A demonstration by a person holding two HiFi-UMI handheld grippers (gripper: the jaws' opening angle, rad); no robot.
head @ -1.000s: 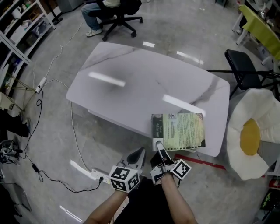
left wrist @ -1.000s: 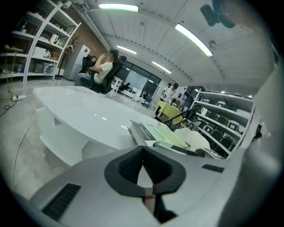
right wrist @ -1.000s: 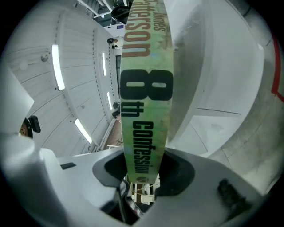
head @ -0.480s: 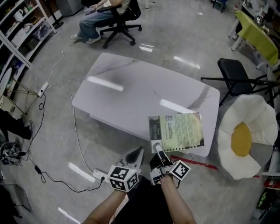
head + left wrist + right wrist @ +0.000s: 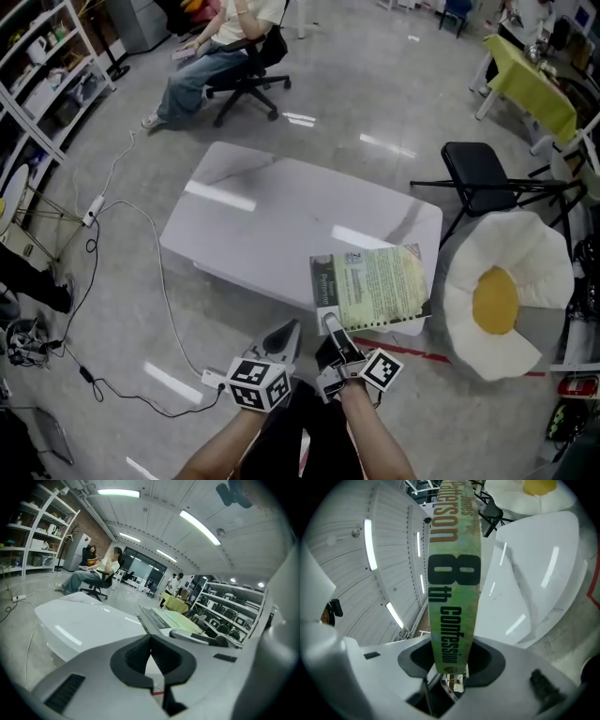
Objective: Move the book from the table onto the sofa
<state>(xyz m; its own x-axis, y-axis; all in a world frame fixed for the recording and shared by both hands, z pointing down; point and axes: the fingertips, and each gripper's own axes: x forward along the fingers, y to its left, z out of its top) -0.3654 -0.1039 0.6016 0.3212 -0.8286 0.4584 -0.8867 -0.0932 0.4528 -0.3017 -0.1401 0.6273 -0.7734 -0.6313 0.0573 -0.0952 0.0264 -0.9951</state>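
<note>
Now we see the white table (image 5: 262,211), with an egg-shaped seat (image 5: 502,300) near its right end. Our right gripper (image 5: 332,326) clamps the book (image 5: 375,286) by its spine at the table's near right corner. Our left gripper (image 5: 284,336) is closed on nothing.

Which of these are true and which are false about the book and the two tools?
1. The right tool grips the book. True.
2. The left tool holds a cup. False: it is shut with nothing in it.
3. The book lies on the egg-shaped cushion. False: it is at the near corner of the table, held by the right tool.
4. A person sits on a wheeled chair beyond the table. True.
</note>
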